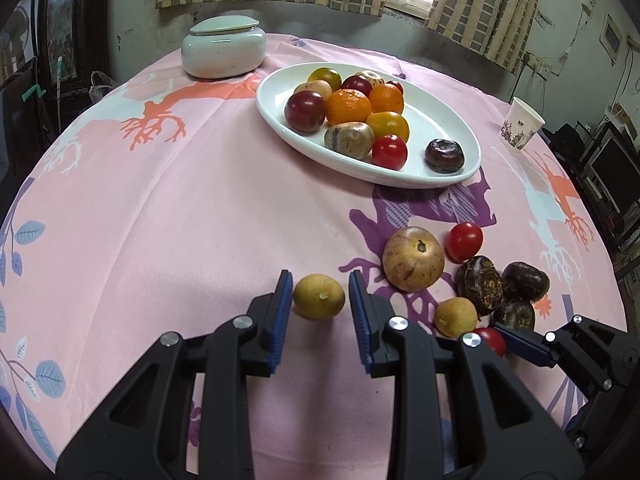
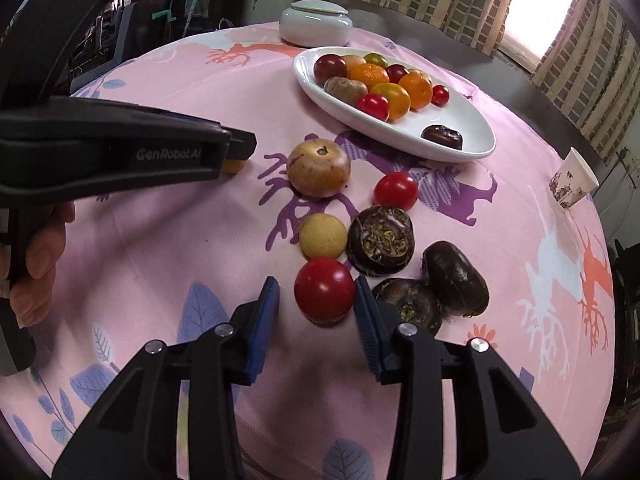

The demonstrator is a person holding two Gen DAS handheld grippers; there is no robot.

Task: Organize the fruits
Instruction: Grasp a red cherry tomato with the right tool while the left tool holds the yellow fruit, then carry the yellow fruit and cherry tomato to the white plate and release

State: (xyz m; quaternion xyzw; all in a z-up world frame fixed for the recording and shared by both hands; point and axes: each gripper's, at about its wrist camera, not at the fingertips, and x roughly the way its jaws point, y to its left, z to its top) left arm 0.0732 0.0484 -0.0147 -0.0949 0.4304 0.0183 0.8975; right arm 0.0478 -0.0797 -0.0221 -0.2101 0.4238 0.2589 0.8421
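The left gripper [image 1: 319, 294] is spread open around a small yellow fruit [image 1: 319, 297] on the pink tablecloth [image 1: 180, 220]; its left pad touches the fruit, the right one stands just apart. To the right lies a loose group: a round tan fruit [image 1: 413, 259], a red tomato [image 1: 463, 241], a second small yellow fruit [image 1: 455, 317] and three dark water chestnuts [image 2: 380, 241]. At the near right, the right gripper [image 2: 316, 294] is also open, its fingers on both sides of another red tomato [image 2: 324, 289], the right finger close against it, nothing clamped. Farther away, the white oval plate [image 1: 440, 120] holds oranges, tomatoes and other fruits. A lidded ceramic jar [image 1: 223, 49] stands at the far left, and a paper cup [image 1: 521, 124] at the far right.
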